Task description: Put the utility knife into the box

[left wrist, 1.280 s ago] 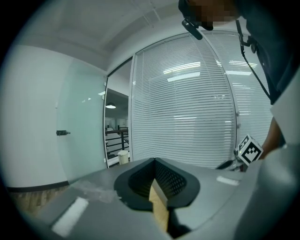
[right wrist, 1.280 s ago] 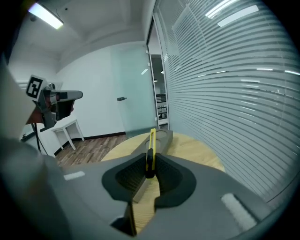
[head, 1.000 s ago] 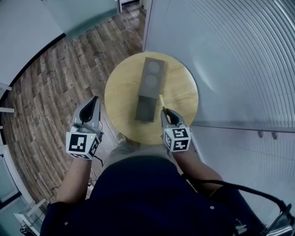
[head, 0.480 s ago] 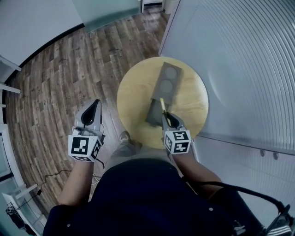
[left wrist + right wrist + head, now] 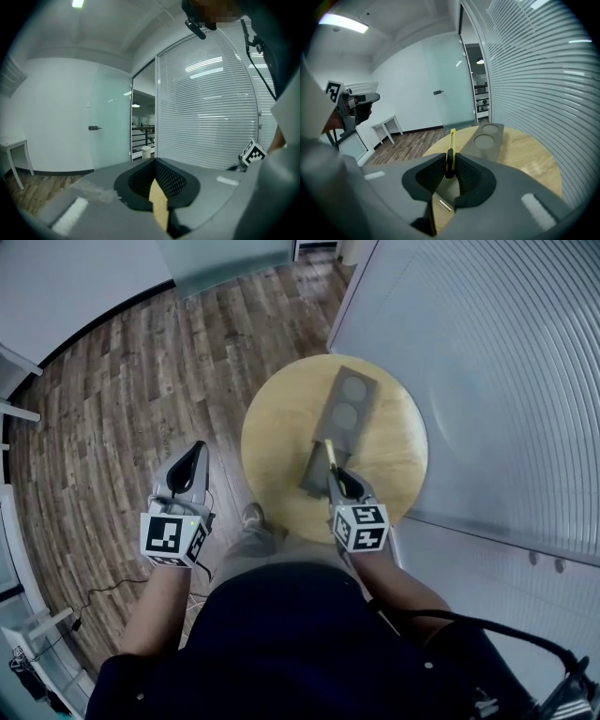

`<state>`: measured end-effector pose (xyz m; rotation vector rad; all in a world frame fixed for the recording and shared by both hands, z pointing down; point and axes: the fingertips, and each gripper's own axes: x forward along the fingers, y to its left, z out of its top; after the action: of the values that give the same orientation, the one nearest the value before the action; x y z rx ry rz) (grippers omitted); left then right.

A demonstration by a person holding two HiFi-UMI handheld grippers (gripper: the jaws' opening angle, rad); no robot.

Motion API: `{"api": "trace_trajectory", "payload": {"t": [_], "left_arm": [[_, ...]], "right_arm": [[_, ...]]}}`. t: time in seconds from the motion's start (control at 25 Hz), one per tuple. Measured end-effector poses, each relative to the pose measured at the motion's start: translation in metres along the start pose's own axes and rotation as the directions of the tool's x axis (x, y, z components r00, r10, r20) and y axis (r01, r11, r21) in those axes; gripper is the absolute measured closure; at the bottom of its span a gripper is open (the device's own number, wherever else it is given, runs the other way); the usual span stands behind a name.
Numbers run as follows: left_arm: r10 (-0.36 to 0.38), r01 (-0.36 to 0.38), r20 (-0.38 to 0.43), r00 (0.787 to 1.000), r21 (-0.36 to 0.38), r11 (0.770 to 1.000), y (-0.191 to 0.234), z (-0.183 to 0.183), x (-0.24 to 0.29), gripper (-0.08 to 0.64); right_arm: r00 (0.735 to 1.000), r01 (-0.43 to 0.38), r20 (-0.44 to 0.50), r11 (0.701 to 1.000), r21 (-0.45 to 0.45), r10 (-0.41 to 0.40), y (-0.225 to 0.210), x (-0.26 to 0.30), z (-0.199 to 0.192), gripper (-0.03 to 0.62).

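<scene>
A yellow utility knife (image 5: 329, 452) sticks forward out of my right gripper (image 5: 335, 472), which is shut on its black rear part. The knife hangs over the near end of a long grey box (image 5: 349, 404) lying on a round wooden table (image 5: 281, 427). In the right gripper view the knife (image 5: 451, 139) points along the box (image 5: 489, 136), whose far half has two round recesses; the near compartment lies open below the right gripper (image 5: 449, 161). My left gripper (image 5: 196, 450) hovers left of the table over the floor, shut and empty, as the left gripper (image 5: 154, 165) view confirms.
A wall of glass with blinds (image 5: 487, 381) curves close along the table's right side. Wood-plank floor (image 5: 141, 362) spreads to the left, with a cable (image 5: 103, 592) lying on it. A small white table (image 5: 386, 125) stands by the far wall.
The right gripper has carried the knife left, from beside the box's right edge to over its near end. The head view has shifted. The left gripper stays beside the table.
</scene>
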<state>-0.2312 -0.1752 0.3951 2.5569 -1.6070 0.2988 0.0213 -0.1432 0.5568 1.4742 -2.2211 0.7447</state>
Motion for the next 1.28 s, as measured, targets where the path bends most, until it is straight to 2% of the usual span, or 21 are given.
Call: {"api": "trace_trajectory", "payload": {"t": [0.24, 0.36, 0.56, 0.76, 0.92, 1.08, 1.28], "left_arm": [[-0.042, 0.042, -0.048, 0.998, 0.013, 0.999, -0.016, -0.022, 0.013, 0.557], [-0.059, 0.058, -0.062, 0.996, -0.009, 0.998, -0.017, -0.026, 0.024, 0.557], [-0.102, 0.103, -0.087, 0.991, 0.013, 0.995, -0.022, -0.029, 0.037, 0.557], [-0.133, 0.134, -0.115, 0.984, 0.003, 0.991, -0.034, -0.052, 0.049, 0.557], [-0.160, 0.160, -0.147, 0.976, -0.007, 0.987, -0.038, -0.064, 0.065, 0.557], [-0.203, 0.202, -0.174, 0.964, -0.020, 0.979, -0.055, -0.090, 0.074, 0.557], [-0.235, 0.232, -0.187, 0.954, -0.042, 0.972, -0.061, -0.101, 0.089, 0.557]], "right_arm": [[0.999, -0.007, -0.033, 0.999, 0.031, 0.008, -0.001, 0.008, -0.013, 0.525], [0.999, -0.001, -0.048, 0.999, 0.038, 0.003, -0.002, 0.013, -0.013, 0.525], [0.997, 0.022, -0.073, 0.998, 0.057, -0.018, -0.001, 0.022, -0.015, 0.525], [0.995, 0.033, -0.094, 0.997, 0.066, -0.026, -0.010, 0.033, -0.035, 0.525], [0.993, 0.038, -0.113, 0.995, 0.088, -0.028, -0.017, 0.043, -0.037, 0.525], [0.991, 0.049, -0.128, 0.993, 0.107, -0.035, -0.022, 0.053, -0.056, 0.525], [0.986, 0.059, -0.159, 0.992, 0.109, -0.041, -0.025, 0.063, -0.059, 0.525]]}}
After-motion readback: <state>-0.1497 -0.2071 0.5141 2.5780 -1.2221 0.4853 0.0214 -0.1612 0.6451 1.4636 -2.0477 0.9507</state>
